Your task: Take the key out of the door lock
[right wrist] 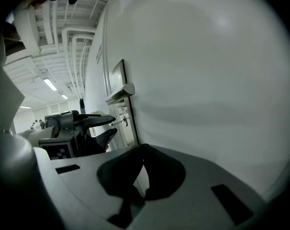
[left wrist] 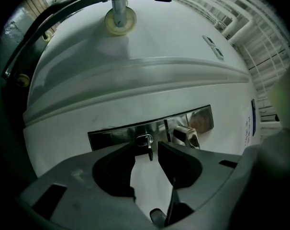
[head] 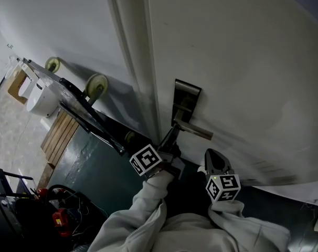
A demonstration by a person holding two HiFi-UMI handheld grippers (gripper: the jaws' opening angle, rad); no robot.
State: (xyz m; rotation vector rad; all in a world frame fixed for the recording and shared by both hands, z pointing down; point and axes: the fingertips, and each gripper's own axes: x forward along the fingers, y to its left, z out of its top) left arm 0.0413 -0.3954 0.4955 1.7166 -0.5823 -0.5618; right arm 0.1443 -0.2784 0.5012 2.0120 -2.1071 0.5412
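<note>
A small metal key (left wrist: pixel 146 140) with a ring sticks out of the steel lock plate (left wrist: pixel 111 134) on the white door (head: pixel 243 62), beside the lever handle (left wrist: pixel 187 134). My left gripper (left wrist: pixel 148 150) is open, its tips right at the lock on either side of the key, and the pads do not press on it. In the right gripper view the key (right wrist: pixel 122 121) juts out just past the left gripper (right wrist: pixel 109 127), below the handle (right wrist: pixel 122 93). My right gripper (head: pixel 214 159) hangs lower right of the handle (head: pixel 197 130), shut with nothing in it.
A metal frame on cream wheels (head: pixel 96 85) leans against the wall left of the door. Wooden boards (head: pixel 62 135) lie on the dark green floor, and red tools with cables (head: pixel 59 217) sit at the lower left. Grey sleeves (head: pixel 164 219) fill the bottom.
</note>
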